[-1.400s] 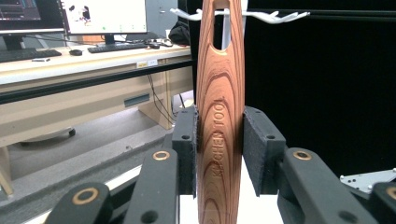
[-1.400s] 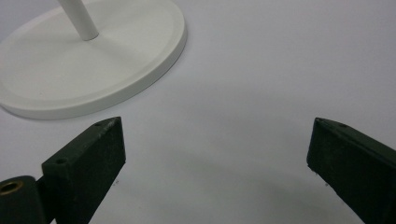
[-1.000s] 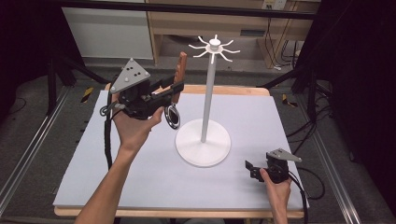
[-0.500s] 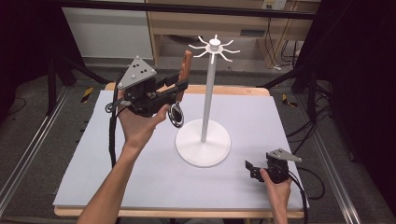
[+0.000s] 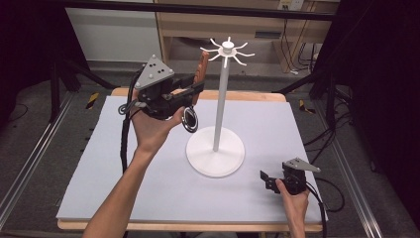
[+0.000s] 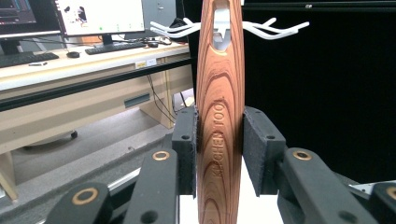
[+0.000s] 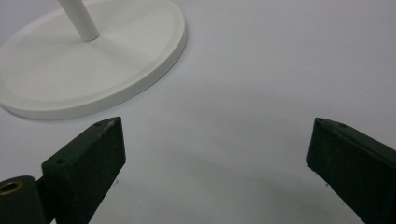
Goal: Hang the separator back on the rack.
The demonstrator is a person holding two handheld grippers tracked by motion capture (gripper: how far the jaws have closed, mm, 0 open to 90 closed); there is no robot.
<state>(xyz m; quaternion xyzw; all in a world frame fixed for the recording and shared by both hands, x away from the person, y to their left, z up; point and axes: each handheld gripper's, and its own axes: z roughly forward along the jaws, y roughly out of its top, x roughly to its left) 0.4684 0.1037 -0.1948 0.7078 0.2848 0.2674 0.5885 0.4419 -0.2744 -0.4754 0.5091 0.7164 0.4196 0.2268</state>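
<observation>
A kitchen tool with a wooden handle (image 5: 201,65) and a round dark head (image 5: 189,120) is held upright above the table. My left gripper (image 5: 194,92) is shut on the handle, with the head hanging below it. In the left gripper view the pads press both sides of the handle (image 6: 219,116), and its top hole sits level with the white hooks (image 6: 275,29). The white stand (image 5: 220,99) has a ring of hooks (image 5: 227,49) on top, just right of the handle. My right gripper (image 5: 266,179) rests open and empty on the mat near the round base (image 7: 88,60).
A pale grey mat (image 5: 124,173) covers the wooden table (image 5: 198,226). Metal rails (image 5: 29,163) run along both sides of the table. Beyond the far edge stand a wooden shelf (image 5: 198,29) and a desk with monitors (image 6: 93,18).
My left gripper has shifted slightly to the right with the tool, bringing the handle's top closer to the hooks. The right gripper has stayed still.
</observation>
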